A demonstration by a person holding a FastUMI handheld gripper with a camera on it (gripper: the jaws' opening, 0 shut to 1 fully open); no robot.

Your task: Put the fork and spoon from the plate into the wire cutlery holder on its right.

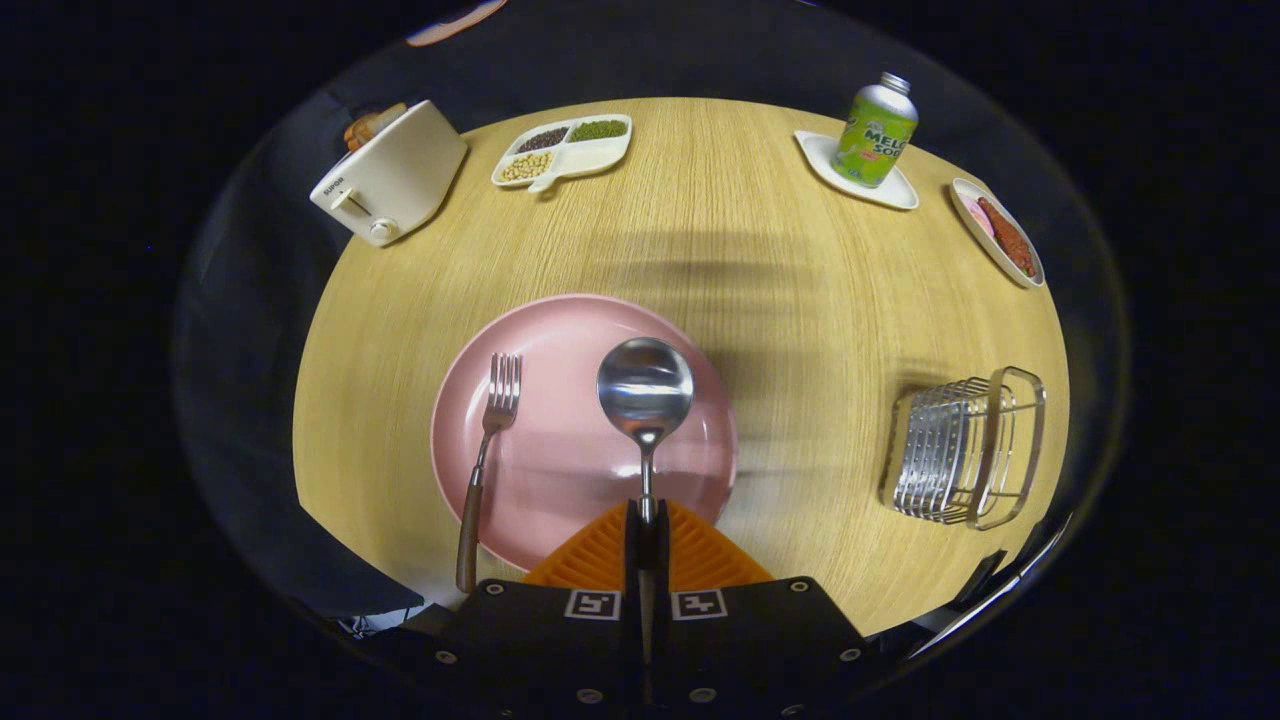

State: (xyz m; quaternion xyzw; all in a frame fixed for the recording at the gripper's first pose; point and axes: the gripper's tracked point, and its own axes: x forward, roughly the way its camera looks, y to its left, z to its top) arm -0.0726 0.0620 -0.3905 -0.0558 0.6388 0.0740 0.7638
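My gripper [646, 520] is clamped on the spoon [645, 392] handle's end. Risk: bowl-heavy spoon pivots and misses the wire cutlery holder [965, 447] at 3 o'clock.

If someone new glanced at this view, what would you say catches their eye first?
Probably the spoon, gripped by its handle between the gripper's closed fingers, its shiny bowl over the pink plate. Next, the fork lying on the plate's left side, handle overhanging the rim. Then the wire cutlery holder on the table to the plate's right.
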